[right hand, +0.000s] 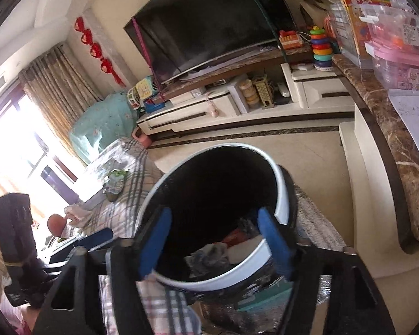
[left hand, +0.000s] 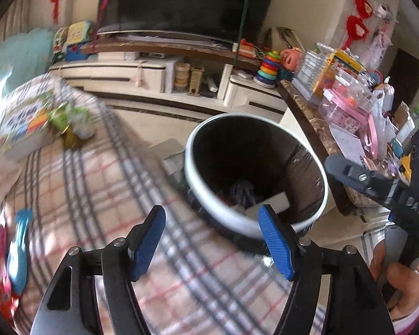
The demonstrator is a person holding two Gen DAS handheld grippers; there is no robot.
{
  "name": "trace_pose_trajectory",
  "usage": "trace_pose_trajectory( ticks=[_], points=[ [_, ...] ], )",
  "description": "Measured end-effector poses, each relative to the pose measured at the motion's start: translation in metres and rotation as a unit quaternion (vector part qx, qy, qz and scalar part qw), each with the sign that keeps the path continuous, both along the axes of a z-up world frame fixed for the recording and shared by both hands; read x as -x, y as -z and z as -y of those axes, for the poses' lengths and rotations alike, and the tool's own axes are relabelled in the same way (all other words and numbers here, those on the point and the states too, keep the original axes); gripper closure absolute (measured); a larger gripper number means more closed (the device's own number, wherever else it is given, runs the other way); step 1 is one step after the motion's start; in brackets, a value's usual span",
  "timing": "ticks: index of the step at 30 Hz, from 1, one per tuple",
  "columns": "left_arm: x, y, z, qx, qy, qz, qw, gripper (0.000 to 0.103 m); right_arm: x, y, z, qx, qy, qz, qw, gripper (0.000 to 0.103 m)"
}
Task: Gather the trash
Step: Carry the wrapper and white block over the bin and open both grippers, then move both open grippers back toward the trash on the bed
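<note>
Plaid-covered tabletop (left hand: 103, 201) fills the left and lower left-wrist view, blurred. On it, far end: a picture book (left hand: 22, 128) with green crumpled wrappers (left hand: 69, 122) just beside it; a blue toy (left hand: 21, 248) near the left edge.

Trash bin (left hand: 206, 195), round, white rim, dark liner, stands beside the tabletop edge, between it and a marble-topped counter (right hand: 399, 153) loaded with clear and pink plastic boxes (left hand: 346, 106). Inside the bin: crumpled trash (right hand: 209, 254), a white flat piece (left hand: 268, 205), a bit of red, some dark blue material.

Behind: TV (right hand: 209, 22) on a white cabinet (right hand: 237, 106), ring-stacker toy (left hand: 268, 69) at its right end.

Left gripper (left hand: 212, 245): fingers spread apart, nothing between them, over the tabletop edge with the right finger in front of the bin rim. Right gripper (right hand: 215, 245): fingers spread wide, empty, aimed down into the bin mouth, trash visible between them but not touched. A hand (left hand: 402, 287) holding the right gripper shows at the right edge of the left-wrist view.
</note>
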State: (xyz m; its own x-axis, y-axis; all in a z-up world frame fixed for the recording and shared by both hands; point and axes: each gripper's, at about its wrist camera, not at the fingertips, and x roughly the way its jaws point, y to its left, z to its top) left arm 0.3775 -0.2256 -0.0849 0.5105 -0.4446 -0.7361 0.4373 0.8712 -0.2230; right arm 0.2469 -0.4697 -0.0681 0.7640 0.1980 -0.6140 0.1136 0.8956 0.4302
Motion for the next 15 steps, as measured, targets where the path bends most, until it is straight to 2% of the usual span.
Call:
trace_pose_trajectory(
  ticks=[1, 3, 7, 15],
  points=[
    [0.006, 0.001, -0.010, 0.003, -0.008, -0.004, 1.0000, 0.034, 0.001, -0.001, -0.003, 0.001, -0.003, 0.003, 1.000, 0.016],
    [0.015, 0.001, -0.023, 0.007, -0.020, -0.008, 0.9997, 0.034, 0.005, -0.004, -0.017, 0.004, -0.013, 0.010, 1.000, 0.012],
    [0.038, -0.003, -0.062, 0.016, -0.049, -0.011, 0.9986, 0.034, 0.006, -0.005, -0.043, 0.006, -0.043, 0.008, 0.999, 0.012],
    [0.087, -0.017, -0.126, 0.012, -0.101, 0.011, 0.9948, 0.031, 0.009, -0.001, -0.099, 0.009, -0.087, -0.001, 0.996, 0.009]
  ],
)
